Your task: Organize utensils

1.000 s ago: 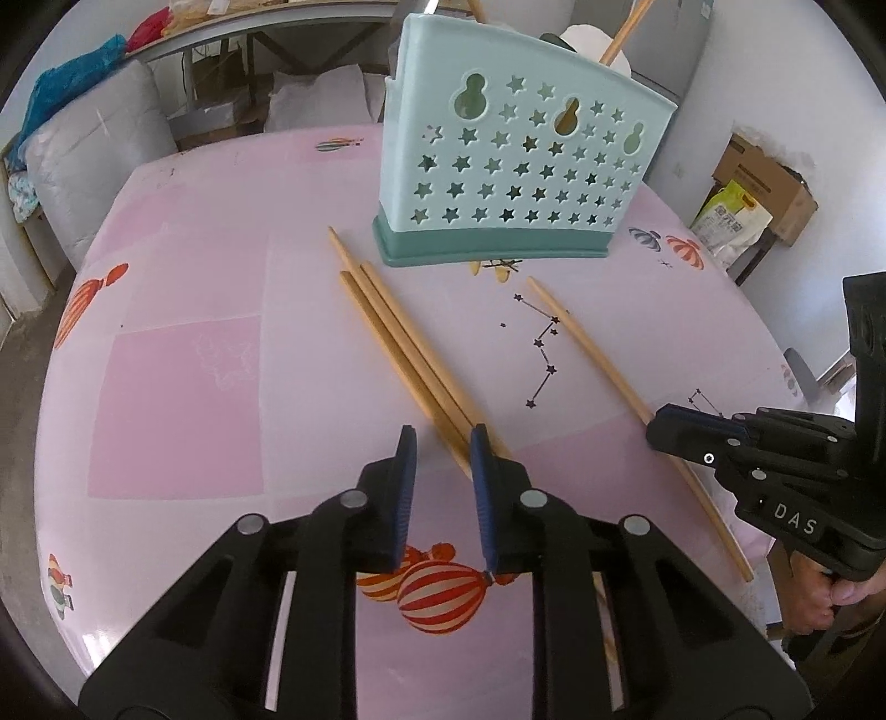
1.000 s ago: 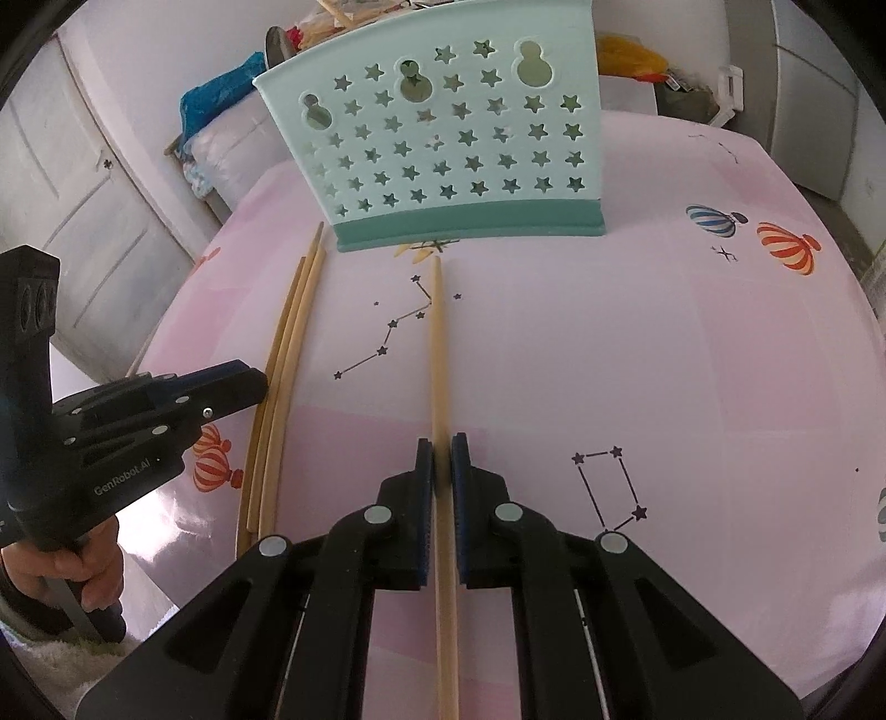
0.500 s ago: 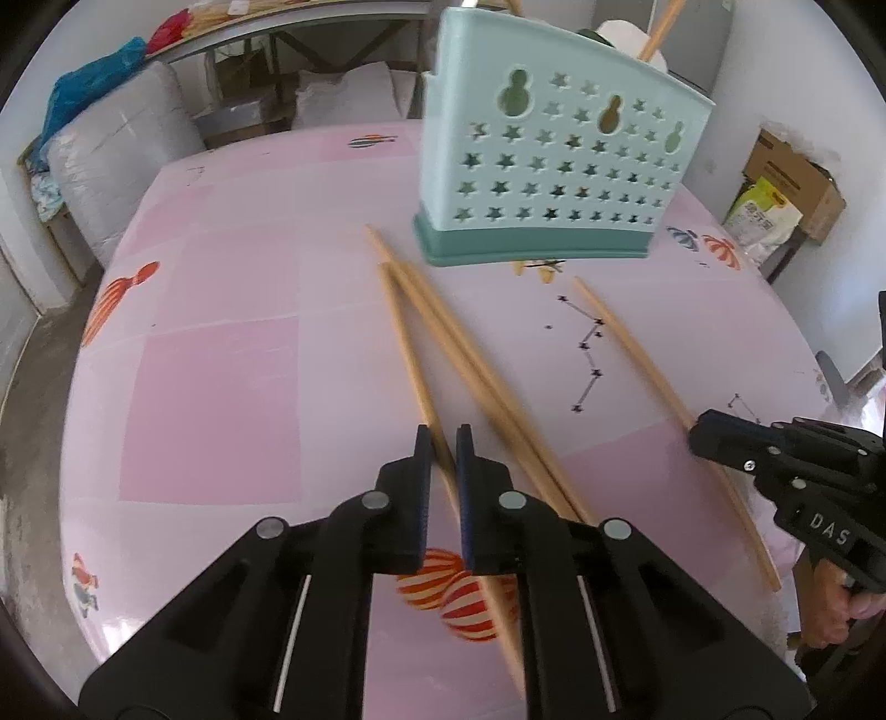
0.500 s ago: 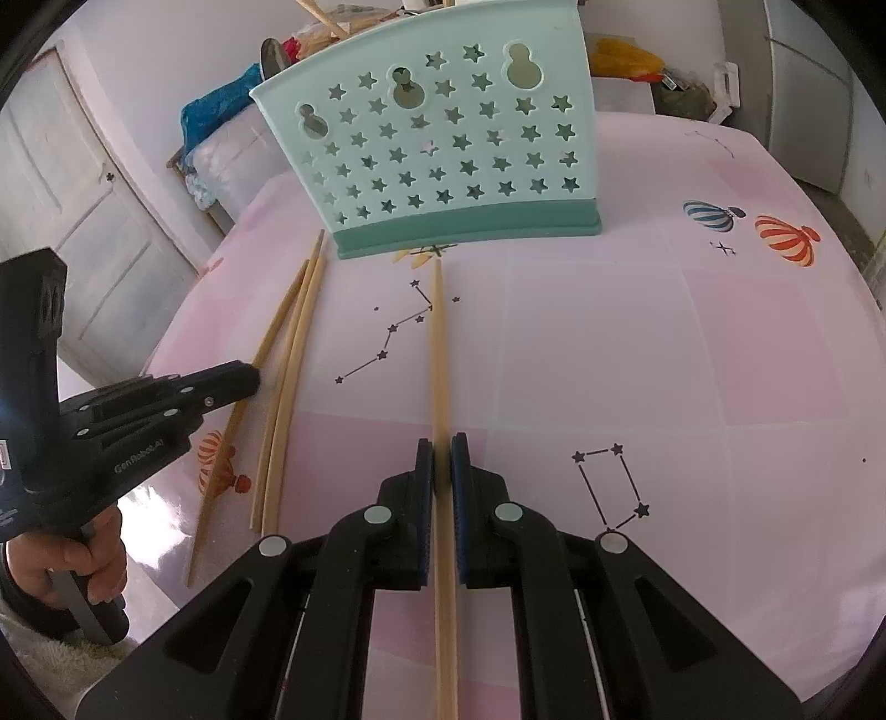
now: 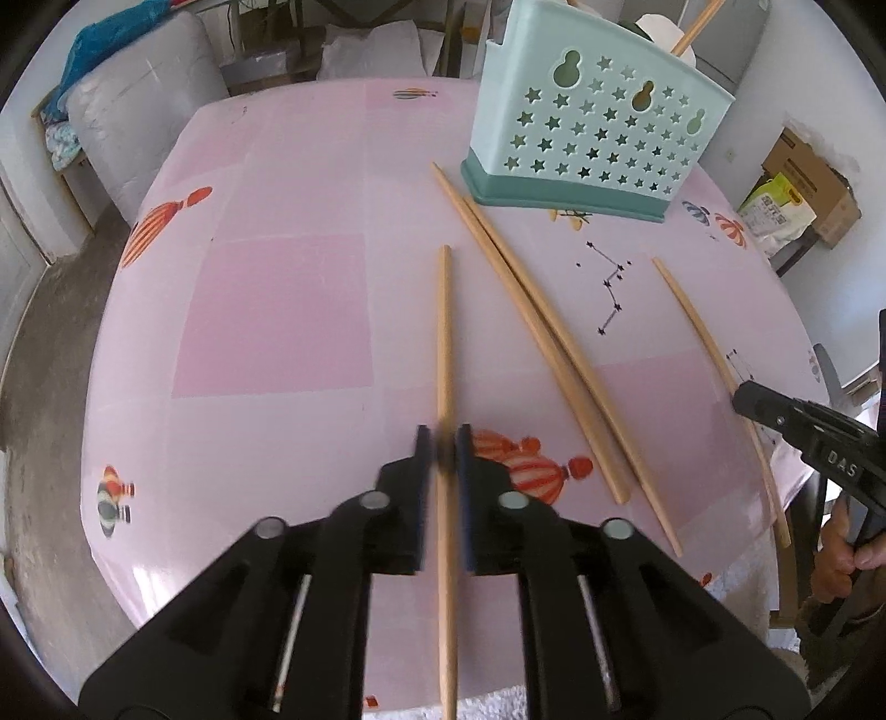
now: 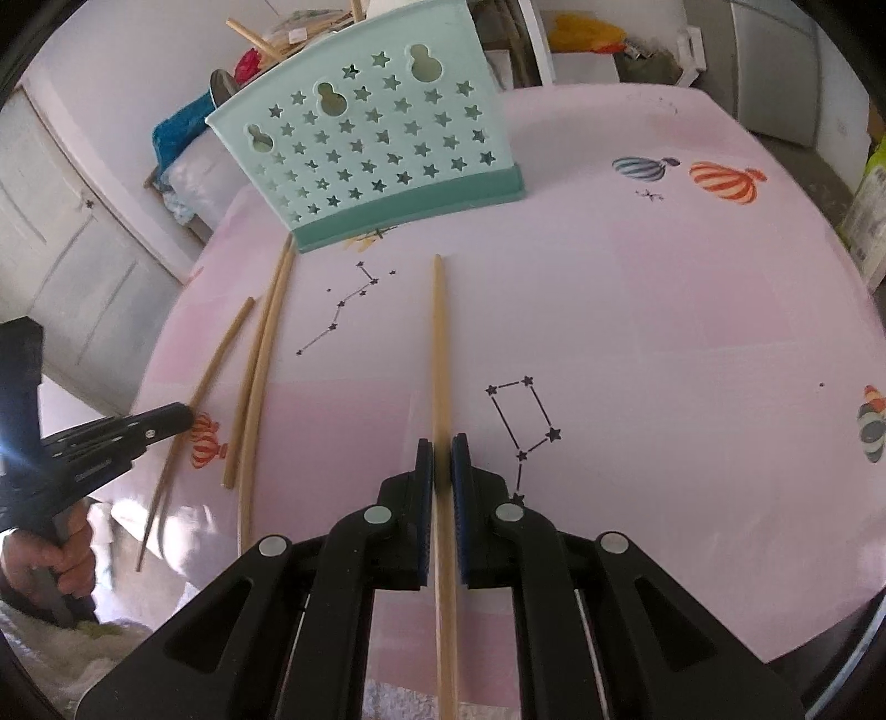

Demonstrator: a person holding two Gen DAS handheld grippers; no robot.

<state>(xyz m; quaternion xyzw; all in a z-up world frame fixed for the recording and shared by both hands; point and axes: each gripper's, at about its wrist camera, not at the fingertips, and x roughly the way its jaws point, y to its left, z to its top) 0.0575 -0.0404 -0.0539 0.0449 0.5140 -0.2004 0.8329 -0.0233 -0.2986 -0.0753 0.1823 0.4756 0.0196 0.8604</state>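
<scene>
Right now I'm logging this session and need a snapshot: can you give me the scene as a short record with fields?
surface: round table with pink balloon-print cloth
holder: mint star-cut utensil holder, upright at the far side
left gripper: one chopstick between its jaws, which are opening
right gripper: shut on another chopstick
loose on table: pair of chopsticks side by side, between the two held ones
already in holder: one stick poking out the top

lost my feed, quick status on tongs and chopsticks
Left tongs opening, chopstick between pads. Right tongs shut on chopstick. Two loose chopsticks on table. Holder unobstructed.
</scene>
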